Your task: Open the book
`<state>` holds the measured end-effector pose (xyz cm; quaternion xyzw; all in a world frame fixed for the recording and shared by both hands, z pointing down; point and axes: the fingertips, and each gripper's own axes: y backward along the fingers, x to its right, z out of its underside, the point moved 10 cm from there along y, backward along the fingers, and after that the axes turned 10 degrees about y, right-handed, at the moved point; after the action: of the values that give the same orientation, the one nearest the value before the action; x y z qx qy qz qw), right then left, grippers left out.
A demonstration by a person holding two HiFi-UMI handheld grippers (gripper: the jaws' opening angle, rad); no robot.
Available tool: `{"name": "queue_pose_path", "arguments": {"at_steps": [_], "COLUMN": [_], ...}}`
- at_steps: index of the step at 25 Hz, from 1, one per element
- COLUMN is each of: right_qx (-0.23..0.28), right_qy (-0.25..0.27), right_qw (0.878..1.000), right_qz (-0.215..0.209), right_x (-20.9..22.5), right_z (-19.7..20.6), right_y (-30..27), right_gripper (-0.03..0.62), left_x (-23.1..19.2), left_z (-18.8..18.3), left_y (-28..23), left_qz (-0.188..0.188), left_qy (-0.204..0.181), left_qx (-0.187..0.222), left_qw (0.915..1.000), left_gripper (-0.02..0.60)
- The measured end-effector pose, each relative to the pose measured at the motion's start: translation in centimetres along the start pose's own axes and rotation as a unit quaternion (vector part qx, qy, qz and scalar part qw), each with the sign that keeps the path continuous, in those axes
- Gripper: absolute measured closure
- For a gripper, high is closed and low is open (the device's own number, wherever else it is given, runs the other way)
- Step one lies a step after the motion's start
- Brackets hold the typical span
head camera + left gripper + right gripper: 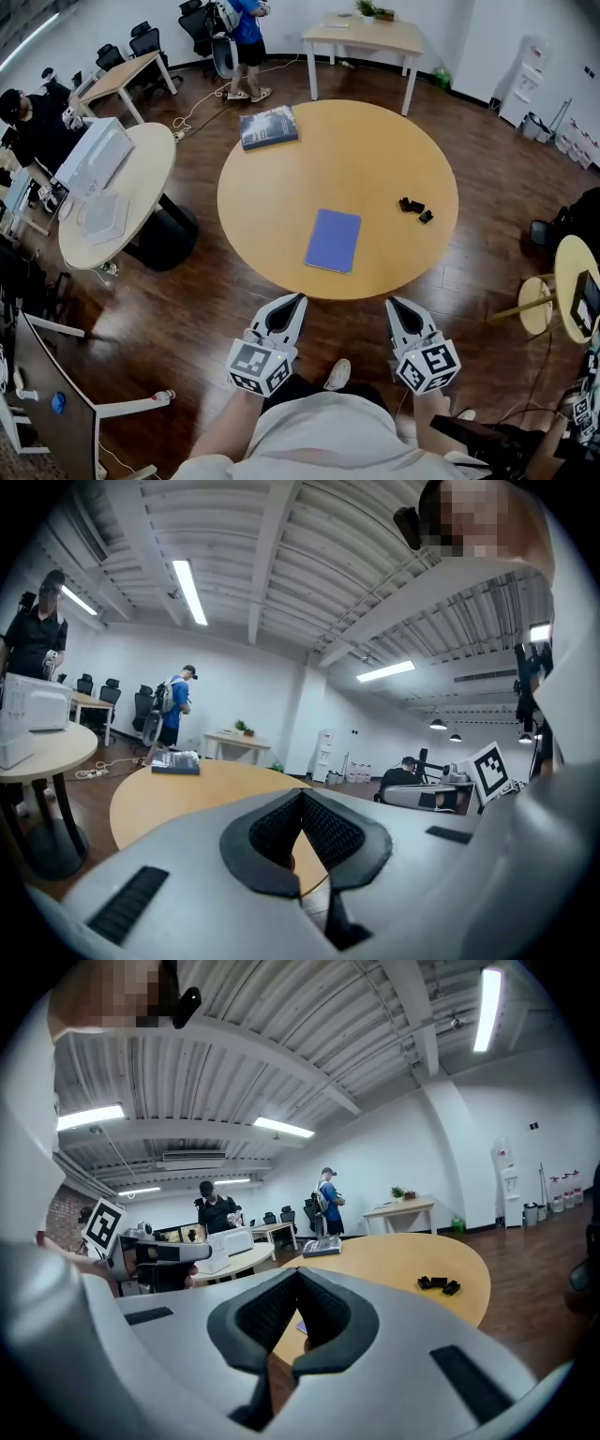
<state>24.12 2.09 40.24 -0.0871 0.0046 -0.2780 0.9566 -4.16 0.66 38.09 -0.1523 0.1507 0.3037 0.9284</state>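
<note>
A closed blue book (333,240) lies flat on the round wooden table (375,141), toward its near edge. Both grippers hang just short of that edge, over the floor and apart from the book. My left gripper (298,299) points at the table left of the book, its jaws together with nothing between them (301,795). Right of the book, my right gripper (393,302) also has its jaws together and empty (298,1273). A second, darker book (268,127) rests at the table's far left rim.
Small black pieces (413,207) lie on the table's right side. A second round table (141,202) with white boxes stands to the left, and a rectangular table (366,37) behind. A person in blue (246,37) stands at the back; another sits far left.
</note>
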Motion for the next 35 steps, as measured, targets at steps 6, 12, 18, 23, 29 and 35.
{"name": "queue_pose_path", "arguments": {"at_steps": [6, 12, 18, 23, 29, 35], "right_qx": [-0.02, -0.036, -0.058, -0.073, -0.088, -0.092], "right_qy": [-0.019, -0.024, -0.02, -0.019, -0.023, -0.033], "right_qw": [0.999, 0.996, 0.993, 0.991, 0.988, 0.986], "right_qz": [0.028, 0.073, 0.1, 0.114, 0.128, 0.133], "right_x": [1.9, 2.1, 0.6, -1.6, -2.0, -0.3], "right_z": [1.0, 1.2, 0.4, -0.1, -0.2, 0.5], "right_y": [0.5, 0.2, -5.0, -10.7, -12.8, -11.7], "right_gripper": [0.599, 0.599, 0.599, 0.599, 0.599, 0.599], "left_x": [-0.2, -2.0, -8.0, -14.3, -17.0, -15.9], "left_z": [-0.4, -0.6, -2.1, -2.8, -3.3, -1.7], "left_y": [-3.3, -6.1, -7.7, -8.5, -10.1, -12.8], "left_qz": [0.019, 0.056, 0.084, 0.098, 0.11, 0.136], "left_qy": [-0.007, -0.007, 0.004, 0.002, 0.011, -0.032], "left_qx": [-0.017, -0.035, -0.044, -0.066, -0.078, -0.124], "left_qw": [0.9996, 0.9978, 0.9955, 0.993, 0.9908, 0.9823], "left_gripper": [0.571, 0.571, 0.571, 0.571, 0.571, 0.569]}}
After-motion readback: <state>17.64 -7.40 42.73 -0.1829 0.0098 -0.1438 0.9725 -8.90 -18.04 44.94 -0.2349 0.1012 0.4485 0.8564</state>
